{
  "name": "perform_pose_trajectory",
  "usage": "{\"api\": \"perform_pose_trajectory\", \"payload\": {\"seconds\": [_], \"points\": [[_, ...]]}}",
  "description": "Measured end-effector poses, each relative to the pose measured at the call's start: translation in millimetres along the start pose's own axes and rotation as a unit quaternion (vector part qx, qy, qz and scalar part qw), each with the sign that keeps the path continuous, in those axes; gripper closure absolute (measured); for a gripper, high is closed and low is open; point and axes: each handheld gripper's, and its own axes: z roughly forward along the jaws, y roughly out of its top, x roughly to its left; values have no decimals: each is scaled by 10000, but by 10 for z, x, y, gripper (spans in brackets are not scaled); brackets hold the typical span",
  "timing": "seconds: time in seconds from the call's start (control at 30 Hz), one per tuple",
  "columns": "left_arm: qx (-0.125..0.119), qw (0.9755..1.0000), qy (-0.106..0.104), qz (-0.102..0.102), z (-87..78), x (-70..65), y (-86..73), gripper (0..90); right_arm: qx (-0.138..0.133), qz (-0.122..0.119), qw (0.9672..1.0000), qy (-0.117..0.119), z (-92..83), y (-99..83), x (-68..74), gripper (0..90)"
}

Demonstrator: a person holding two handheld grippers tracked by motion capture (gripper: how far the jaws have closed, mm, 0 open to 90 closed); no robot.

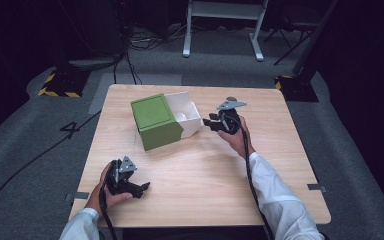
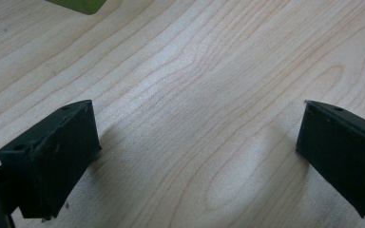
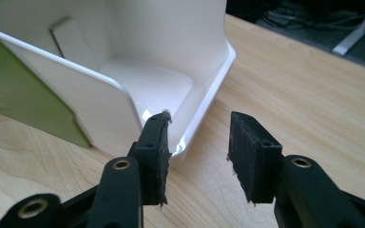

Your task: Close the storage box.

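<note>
White glossy plastic drawer [image 3: 123,80], half slid out of its green box-shaped sleeve [image 1: 156,121], sits near the middle of the pale wooden desk [image 1: 205,165], toward the far side.

Right claw [image 3: 197,152] is at the drawer's exposed end. In the right gripper view its jaws stand partly closed with a gap between them. One pad [image 3: 154,152] lies against or just outside the drawer's rounded corner rim, while the other hangs over bare wood at about 3 o'clock from that corner. Nothing is pinched, so I would call it open and holding nothing. My guess is that the claw is lined up to take the rim, to pull the drawer further out or push it home.

In the high view the right claw [image 1: 219,123] lies at 3 o'clock from the drawer, level with it, which suits a sideways pull.

Left claw [image 2: 195,152] has its jaws spread wide over bare desk, gripping nothing. In the high view the left claw [image 1: 141,189] is at about 7 o'clock from the sleeve and well apart from it, probably idle.

The high view gives the layout and both hands. The right gripper view shows the drawer's empty interior and a slot in its far wall. The left gripper view catches a sliver of green at its top edge.
</note>
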Motion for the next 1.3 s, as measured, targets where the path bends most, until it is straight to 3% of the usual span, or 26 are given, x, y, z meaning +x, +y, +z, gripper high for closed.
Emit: {"api": "perform_pose_trajectory", "payload": {"seconds": [0.17,0.4,0.53,0.63,0.83,1.07,1.3], "points": [[2,10000,0,4,0,0,0,5,167,118,9998,4,176,-11,-4,579],[2,10000,0,3,0,0,0,5,418,289,9983,281,358,45,-27,649],[1,10000,-1,4,0,1,0,4,370,358,9982,316,421,80,-34,676],[4,10000,-4,16,0,2,1,4,279,532,9970,495,431,107,-69,721],[17,10000,-21,24,4,1,7,3,507,296,9980,216,519,118,-15,689],[0,10000,-59,22,19,-3,17,2,534,-23,9980,322,535,190,116,714],[12,10000,-65,57,22,-2,25,2,516,34,9981,330,570,219,187,693]]}}
